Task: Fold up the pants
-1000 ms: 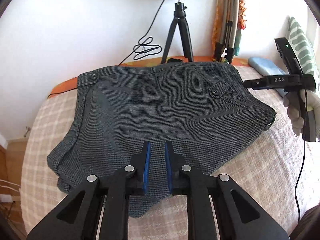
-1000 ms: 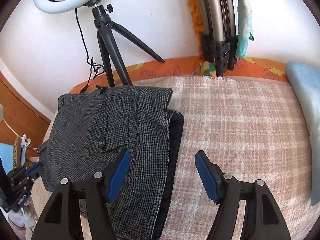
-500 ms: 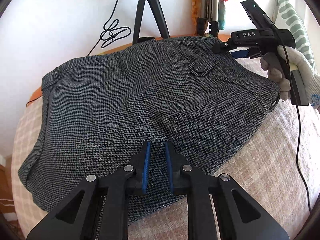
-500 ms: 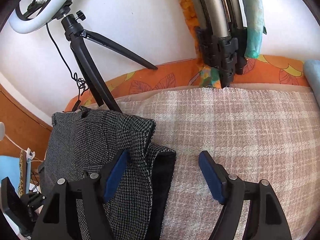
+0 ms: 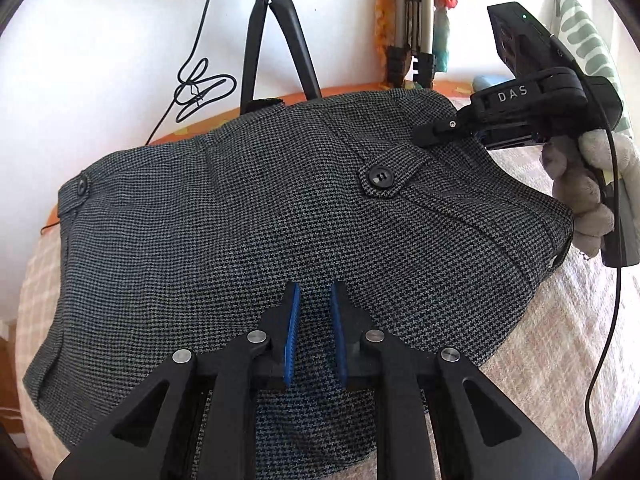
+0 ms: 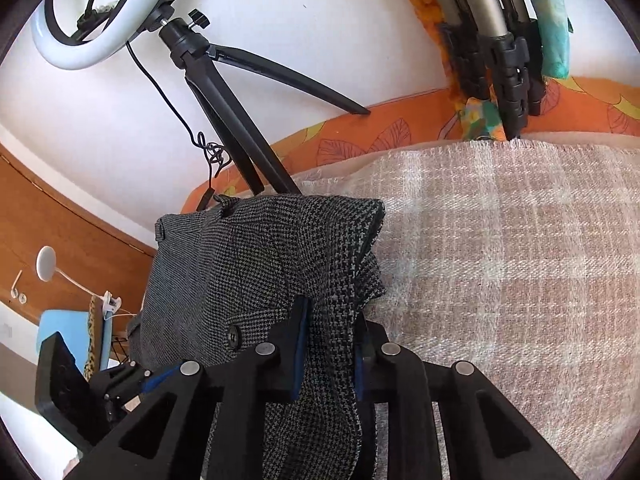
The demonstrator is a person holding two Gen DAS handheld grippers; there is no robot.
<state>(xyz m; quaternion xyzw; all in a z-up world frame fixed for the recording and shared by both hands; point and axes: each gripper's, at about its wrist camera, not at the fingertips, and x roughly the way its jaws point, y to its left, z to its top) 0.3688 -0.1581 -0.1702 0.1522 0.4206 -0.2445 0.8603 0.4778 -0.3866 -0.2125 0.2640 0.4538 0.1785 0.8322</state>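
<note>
Dark grey houndstooth pants (image 5: 256, 216) lie folded on a pink plaid bedspread (image 5: 560, 340). My left gripper (image 5: 314, 304) hovers over the near edge of the pants, its blue pads a narrow gap apart, with cloth between them; it looks shut on the fabric. My right gripper (image 6: 328, 320) is shut on the pants' edge (image 6: 332, 264) at the waistband side, with fabric bunched between its pads. In the left wrist view the right gripper (image 5: 432, 134) reaches in from the right near a buttoned pocket flap (image 5: 378, 178).
A ring light tripod (image 6: 224, 80) stands at the bed's far edge behind the pants. Folded metal stand legs (image 6: 508, 40) lean on the white wall. An orange floral sheet (image 6: 380, 132) edges the bed. Bedspread (image 6: 520, 260) lies to the right of the pants.
My right gripper has gone from open to shut on the pants' edge. My left gripper has moved forward over the pants, which now fill more of its view.
</note>
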